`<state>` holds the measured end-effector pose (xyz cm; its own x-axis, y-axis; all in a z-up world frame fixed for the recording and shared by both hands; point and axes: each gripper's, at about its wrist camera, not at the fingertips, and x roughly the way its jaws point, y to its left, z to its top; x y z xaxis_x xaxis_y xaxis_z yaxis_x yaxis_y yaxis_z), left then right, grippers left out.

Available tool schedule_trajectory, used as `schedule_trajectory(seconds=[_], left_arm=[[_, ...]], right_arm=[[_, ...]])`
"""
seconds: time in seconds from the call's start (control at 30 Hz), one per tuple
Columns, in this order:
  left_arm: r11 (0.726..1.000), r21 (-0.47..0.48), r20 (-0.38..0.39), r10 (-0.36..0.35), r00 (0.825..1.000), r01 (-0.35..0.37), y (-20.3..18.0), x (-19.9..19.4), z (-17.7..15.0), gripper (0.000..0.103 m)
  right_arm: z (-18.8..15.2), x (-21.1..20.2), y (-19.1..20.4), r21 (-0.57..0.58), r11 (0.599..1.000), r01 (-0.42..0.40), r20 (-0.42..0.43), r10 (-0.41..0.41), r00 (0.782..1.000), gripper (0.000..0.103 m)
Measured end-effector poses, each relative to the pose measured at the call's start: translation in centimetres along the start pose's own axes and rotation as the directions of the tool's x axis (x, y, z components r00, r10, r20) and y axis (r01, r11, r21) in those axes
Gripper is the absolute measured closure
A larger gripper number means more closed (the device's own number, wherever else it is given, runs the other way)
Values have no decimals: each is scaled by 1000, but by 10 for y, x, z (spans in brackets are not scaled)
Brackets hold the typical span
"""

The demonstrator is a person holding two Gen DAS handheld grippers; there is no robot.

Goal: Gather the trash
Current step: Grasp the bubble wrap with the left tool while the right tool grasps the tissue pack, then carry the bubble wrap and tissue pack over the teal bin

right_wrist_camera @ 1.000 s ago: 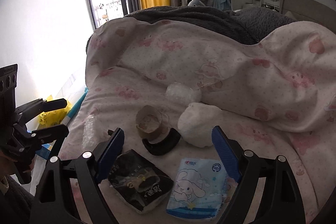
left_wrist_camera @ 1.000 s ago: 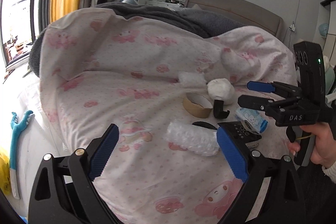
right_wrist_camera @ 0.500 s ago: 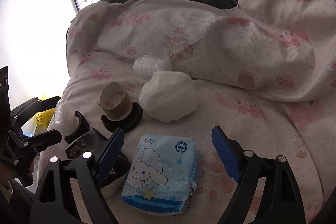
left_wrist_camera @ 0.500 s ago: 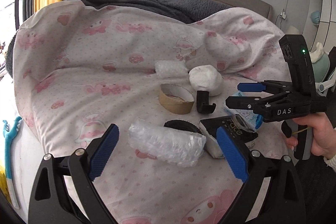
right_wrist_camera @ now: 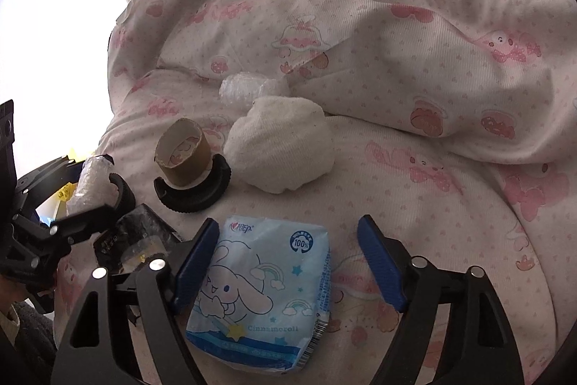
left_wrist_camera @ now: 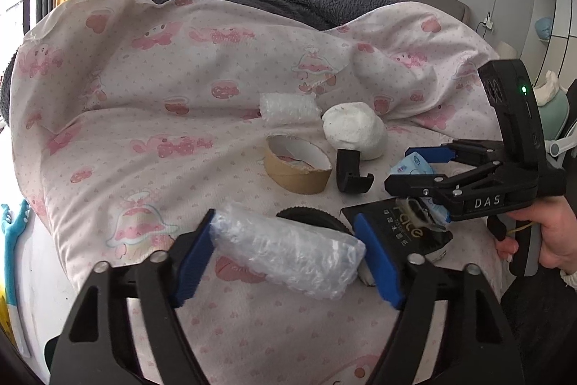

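My left gripper (left_wrist_camera: 285, 258) is open with its pads on either side of a bubble-wrap roll (left_wrist_camera: 288, 253) lying on the pink bedcover; whether the pads touch it I cannot tell. My right gripper (right_wrist_camera: 288, 262) is open around a blue Cinnamoroll tissue pack (right_wrist_camera: 267, 291), its left pad beside the pack's edge. Between the two lie a black tissue pack (left_wrist_camera: 400, 233), a brown cardboard tape core (left_wrist_camera: 297, 166), a black plastic ring piece (right_wrist_camera: 193, 190), a white cloth ball (left_wrist_camera: 353, 130) and a second bubble-wrap wad (left_wrist_camera: 288, 107).
A black hook-shaped piece (left_wrist_camera: 349, 172) lies beside the tape core. The folded quilt (right_wrist_camera: 432, 60) rises behind the objects. The bed edge drops off at the left, with a blue toy (left_wrist_camera: 10, 240) on the floor there.
Both grippers moved forward and down. The left one has come around the bubble-wrap roll and the right one around the blue tissue pack. Both sets of jaws narrowed somewhat.
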<state>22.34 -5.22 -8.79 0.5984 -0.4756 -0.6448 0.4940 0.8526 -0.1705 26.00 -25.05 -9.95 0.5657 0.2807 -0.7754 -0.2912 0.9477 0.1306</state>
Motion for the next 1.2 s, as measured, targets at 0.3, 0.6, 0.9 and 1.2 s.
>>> schedule_trajectory(seconds=[0.3, 0.6, 0.9, 1.2], left_arm=[[1000, -2, 6, 6, 1000, -6, -1, -2, 2, 33], [998, -53, 68, 49, 997, -46, 12, -23, 6, 34], [993, -67, 51, 102, 993, -99, 20, -35, 2, 33], [979, -95, 25, 183, 983, -180, 39, -50, -5, 33]], right_arm=[[-1, 0, 6, -38, 999, -7, -23, 6, 1000, 45], [6, -6, 3, -20, 1000, 0, 0, 0, 1000, 49], [22, -20, 9, -43, 997, 69, 60, -67, 996, 49], [39, -32, 37, -68, 997, 39, 120, -31, 992, 49]])
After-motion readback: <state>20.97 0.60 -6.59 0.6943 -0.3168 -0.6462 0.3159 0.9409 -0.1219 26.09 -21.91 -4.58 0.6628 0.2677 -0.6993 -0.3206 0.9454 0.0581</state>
